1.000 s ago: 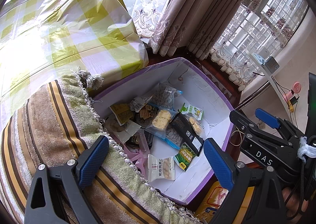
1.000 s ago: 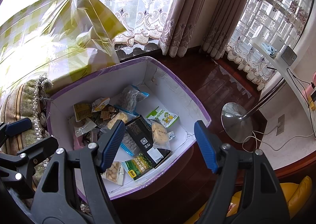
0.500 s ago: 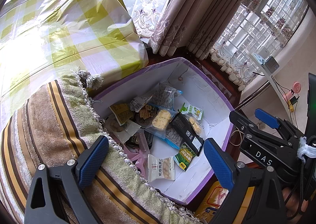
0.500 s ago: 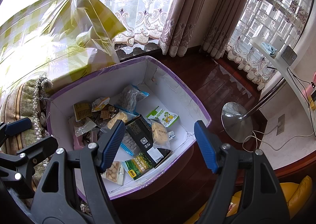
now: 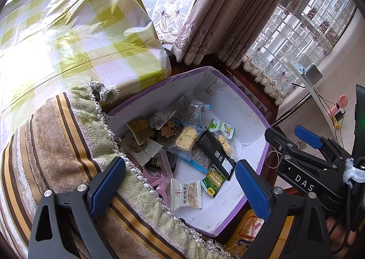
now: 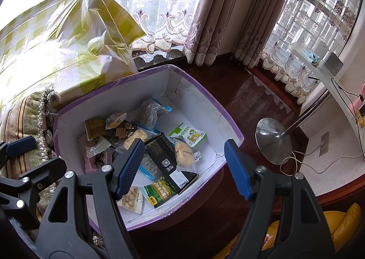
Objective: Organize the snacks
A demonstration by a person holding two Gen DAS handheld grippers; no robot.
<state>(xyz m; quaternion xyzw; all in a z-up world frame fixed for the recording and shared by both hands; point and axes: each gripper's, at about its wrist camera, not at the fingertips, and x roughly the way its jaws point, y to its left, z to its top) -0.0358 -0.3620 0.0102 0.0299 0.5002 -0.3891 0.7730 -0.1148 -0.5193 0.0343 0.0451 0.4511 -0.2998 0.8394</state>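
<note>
Two tongs over one snack box

The left tongs (image 5: 180, 187) and right tongs (image 6: 183, 166) both gape wide and empty above the purple-rimmed box (image 6: 205, 93) on the floor beside the striped blanket (image 5: 45, 144). Roughly a dozen snack packets (image 5: 186, 138) lie heaped at its left and near side. Nothing has shifted since the earlier frames.

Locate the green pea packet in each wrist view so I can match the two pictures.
Left wrist: the green pea packet lies low in the box, right of centre, between the fingers.
Right wrist: the same packet lies near the box's front wall, lower centre.
Shared landmark: the long black packet just above it.
</note>
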